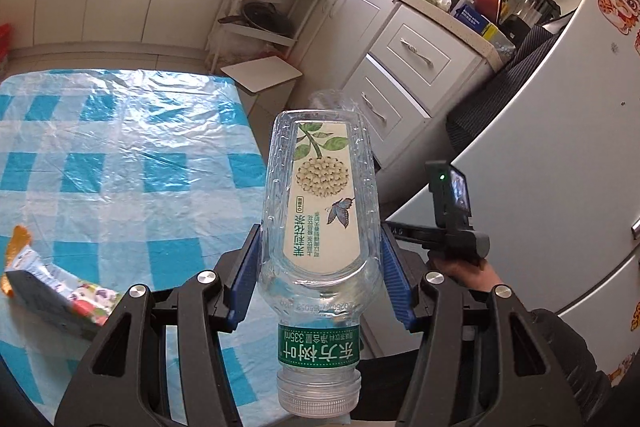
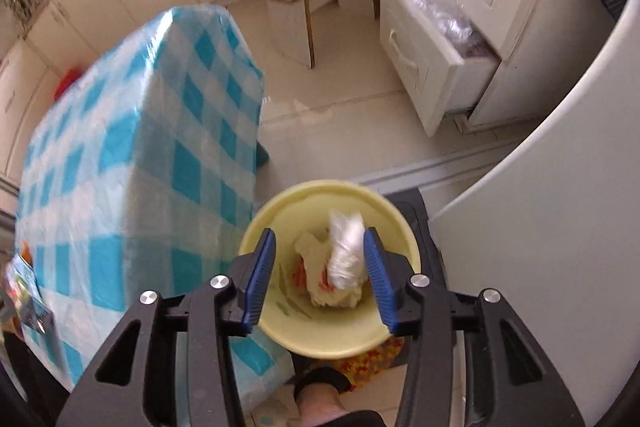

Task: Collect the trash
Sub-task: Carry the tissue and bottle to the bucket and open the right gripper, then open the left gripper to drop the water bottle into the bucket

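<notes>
A: Start at the jaws. The left gripper (image 1: pixel 318 263) has its blue pads clamped on the sides of an empty plastic bottle (image 1: pixel 320 227), which hangs cap end toward the camera with its base pointing away. The grip sits on the lower body, just above the shoulder.

B: And the right gripper (image 2: pixel 320 267)?

A: Its jaws stand apart with nothing pressed between them. A crumpled white plastic wad (image 2: pixel 346 251) shows just inside the right-hand pad, over the yellow bin (image 2: pixel 276 215). I cannot tell whether it touches the pad or already lies on the other scraps in the bin.

B: So what could go wrong?

A: If the wad clings to the ribbed pad, it could ride out when the gripper lifts and fall on the floor. The bin stands close against the edge of the checked table (image 1: pixel 120 155), so a drop aimed off-centre could hit the rim.

B: And the bottle?

A: It is smooth and thin-walled; a hard squeeze may buckle it and let it slip or pivot. It is long too, so it could catch on the rim. A snack wrapper (image 1: pixel 60 287) lies on the table, not yet collected.
</notes>
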{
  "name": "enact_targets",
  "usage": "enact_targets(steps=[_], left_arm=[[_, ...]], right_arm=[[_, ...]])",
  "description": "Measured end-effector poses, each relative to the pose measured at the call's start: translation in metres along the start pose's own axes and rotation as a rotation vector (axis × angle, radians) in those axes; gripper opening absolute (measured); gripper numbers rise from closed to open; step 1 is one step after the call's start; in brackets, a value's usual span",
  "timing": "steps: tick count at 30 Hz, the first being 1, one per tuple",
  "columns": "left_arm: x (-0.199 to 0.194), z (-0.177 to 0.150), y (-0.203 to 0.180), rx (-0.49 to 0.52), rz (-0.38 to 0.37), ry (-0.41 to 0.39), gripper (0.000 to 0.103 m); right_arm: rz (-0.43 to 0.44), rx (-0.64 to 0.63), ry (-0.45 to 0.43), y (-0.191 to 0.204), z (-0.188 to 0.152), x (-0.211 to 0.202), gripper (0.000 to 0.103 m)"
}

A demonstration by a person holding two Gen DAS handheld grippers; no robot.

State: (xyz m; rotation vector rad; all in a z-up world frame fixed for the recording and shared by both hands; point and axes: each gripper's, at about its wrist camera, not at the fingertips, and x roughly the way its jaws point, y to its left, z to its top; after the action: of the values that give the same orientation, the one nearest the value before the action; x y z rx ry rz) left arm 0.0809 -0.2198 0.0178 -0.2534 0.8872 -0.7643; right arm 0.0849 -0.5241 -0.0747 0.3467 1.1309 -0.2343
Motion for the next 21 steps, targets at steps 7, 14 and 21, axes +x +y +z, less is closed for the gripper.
enact_targets(steps=[7,14,21], left_arm=[[0.099,-0.004,-0.029,-0.022,0.007,0.119,0.053],[0.166,-0.006,-0.055,-0.007,0.048,0.244,0.056],[0.052,-0.003,-0.058,0.053,0.087,0.047,0.081]], right_arm=[[0.11,0.148,-0.331,-0.021,0.006,-0.07,0.069],[0.157,0.204,-0.41,-0.034,0.014,-0.085,0.07],[0.152,0.151,-0.461,-0.016,0.016,-0.095,0.071]])
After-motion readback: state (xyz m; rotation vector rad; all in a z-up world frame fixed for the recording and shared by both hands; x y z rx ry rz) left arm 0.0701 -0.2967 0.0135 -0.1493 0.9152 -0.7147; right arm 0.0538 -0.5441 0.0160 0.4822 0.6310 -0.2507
